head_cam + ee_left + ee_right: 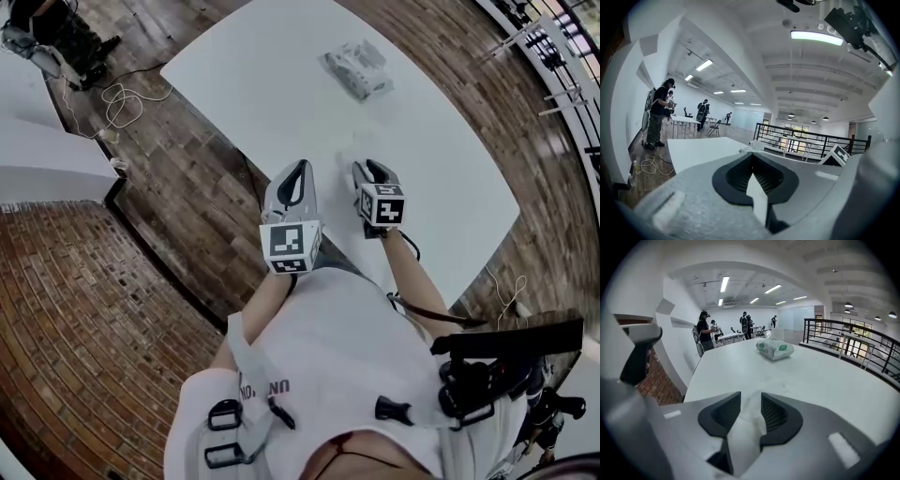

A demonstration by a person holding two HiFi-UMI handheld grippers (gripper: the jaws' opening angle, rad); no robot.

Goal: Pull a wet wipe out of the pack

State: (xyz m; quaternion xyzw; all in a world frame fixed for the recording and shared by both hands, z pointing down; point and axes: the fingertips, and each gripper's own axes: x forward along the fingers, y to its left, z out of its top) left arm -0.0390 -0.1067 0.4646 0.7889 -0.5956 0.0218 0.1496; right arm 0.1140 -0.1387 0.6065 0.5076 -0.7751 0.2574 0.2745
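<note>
The wet wipe pack (pixel 356 68), white with green print, lies on the far part of the white table (pixel 450 178); the right gripper view shows the pack (pixel 775 349) well ahead of the jaws. My right gripper (pixel 368 167) (pixel 751 401) is low over the table's near part, jaws apart. A pale crumpled wipe (pixel 749 420) lies in the gap, hard to tell from the white tabletop, and the pads do not press it. My left gripper (pixel 300 169) (pixel 751 155) hovers beside it at the table's near left edge, jaws shut and holding nothing.
Brick-pattern floor surrounds the table. Loose cables (pixel 122 98) lie on the floor to the left, beside another white surface (pixel 47 155). A black railing (pixel 853 341) runs beyond the table's far right side. People (pixel 704 329) stand at other tables in the background.
</note>
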